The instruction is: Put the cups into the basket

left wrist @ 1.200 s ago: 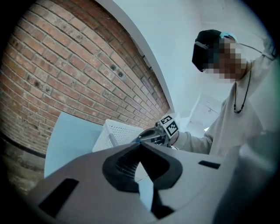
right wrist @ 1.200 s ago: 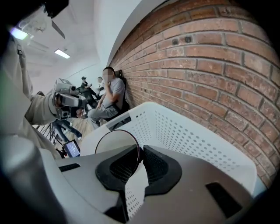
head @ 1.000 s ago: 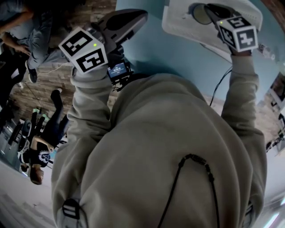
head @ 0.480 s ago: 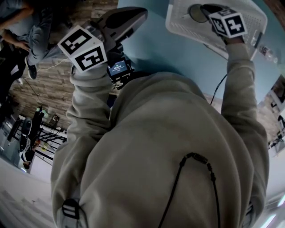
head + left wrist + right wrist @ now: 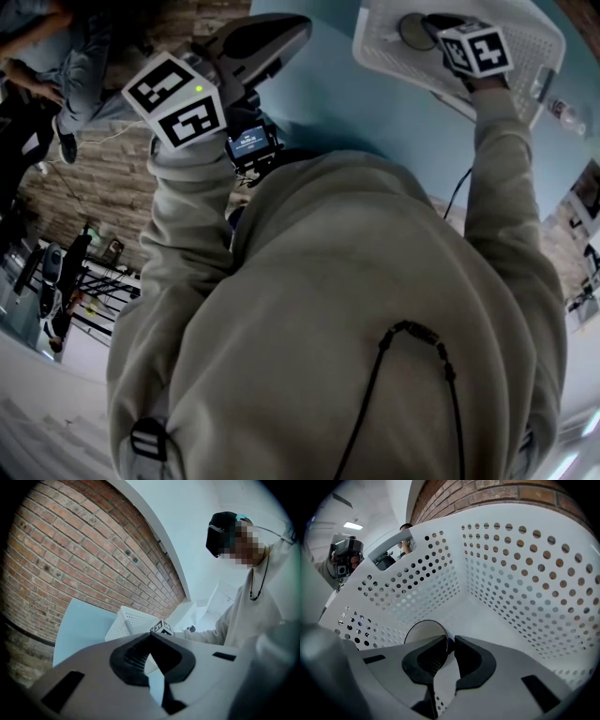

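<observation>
My right tool is nearly closed, pinching the cup by its rim, one pad inside and one outside, low in the white perforated basket. I'd settle the cup's base on the basket floor, clear of the walls, before easing my grip. My left tool is closed on nothing, beside the surface. No brand shows; the small screen is too small to read.
</observation>
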A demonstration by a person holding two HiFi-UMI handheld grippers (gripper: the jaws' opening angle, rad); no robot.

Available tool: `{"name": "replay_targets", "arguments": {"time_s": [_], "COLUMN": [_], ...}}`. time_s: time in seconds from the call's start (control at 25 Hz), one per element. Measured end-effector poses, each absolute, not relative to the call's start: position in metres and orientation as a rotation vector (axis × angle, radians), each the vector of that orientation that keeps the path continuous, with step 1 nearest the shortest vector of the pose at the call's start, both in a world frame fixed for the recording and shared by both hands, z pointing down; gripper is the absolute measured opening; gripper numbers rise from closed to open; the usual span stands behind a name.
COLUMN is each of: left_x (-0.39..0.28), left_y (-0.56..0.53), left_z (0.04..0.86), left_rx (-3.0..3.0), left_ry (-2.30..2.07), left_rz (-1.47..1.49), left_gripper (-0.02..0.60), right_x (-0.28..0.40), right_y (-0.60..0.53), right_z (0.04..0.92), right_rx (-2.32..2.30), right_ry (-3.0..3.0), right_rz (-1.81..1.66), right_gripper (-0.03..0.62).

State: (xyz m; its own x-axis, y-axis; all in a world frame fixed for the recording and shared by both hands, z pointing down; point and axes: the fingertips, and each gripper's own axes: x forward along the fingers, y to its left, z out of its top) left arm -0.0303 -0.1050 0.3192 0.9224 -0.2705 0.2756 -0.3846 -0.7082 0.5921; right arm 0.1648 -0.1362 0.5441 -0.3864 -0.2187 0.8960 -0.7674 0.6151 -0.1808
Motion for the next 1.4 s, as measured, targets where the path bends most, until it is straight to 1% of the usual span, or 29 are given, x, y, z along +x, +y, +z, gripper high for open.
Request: {"name": "replay_targets", "arguments": {"time_s": [0.12, 0.16, 0.24, 0.56, 0.8, 1.0, 1.2, 1.4], "left_x": [-0.031, -0.031, -0.032, -0.031, -0.035, -0.037, -0.034, -0.033], "left_y": [-0.105, -0.106, -0.105, -0.103, -0.104, -0.100, -0.095, -0.084], "left_z": [0.318, 0.318, 0.317, 0.312, 0.313, 0.315, 0.308, 0.298], "left_rx": [2.398, 2.399, 2.401, 2.409, 2.411, 2.421, 2.441, 2.470], "left_ry": [-0.465, -0.467, -0.468, -0.471, -0.478, -0.483, -0.479, -0.460], "left_rz": [0.216, 0.215, 0.213, 0.206, 0.198, 0.193, 0.199, 0.202], "left_gripper": [-0.003, -0.003, -0.003, -0.003, -0.003, -0.003, -0.003, -0.003], "right_x": [0.165, 0.164, 0.162, 0.161, 0.157, 0.158, 0.158, 0.137], "right_y": [-0.139, -0.140, -0.141, -0.143, -0.141, -0.151, -0.169, -0.159], "right_z": [0.542, 0.540, 0.537, 0.535, 0.533, 0.513, 0.461, 0.401], "right_rx": [0.795, 0.798, 0.799, 0.772, 0.769, 0.810, 0.904, 0.902], "right_ry": [-1.926, -1.935, -1.952, -1.956, -1.971, -2.024, -2.158, -2.342], "right_rz": [0.738, 0.735, 0.739, 0.725, 0.737, 0.723, 0.709, 0.632], "right_gripper": [0.055, 0.074, 0.134, 0.184, 0.186, 0.186, 0.186, 0.184]}}
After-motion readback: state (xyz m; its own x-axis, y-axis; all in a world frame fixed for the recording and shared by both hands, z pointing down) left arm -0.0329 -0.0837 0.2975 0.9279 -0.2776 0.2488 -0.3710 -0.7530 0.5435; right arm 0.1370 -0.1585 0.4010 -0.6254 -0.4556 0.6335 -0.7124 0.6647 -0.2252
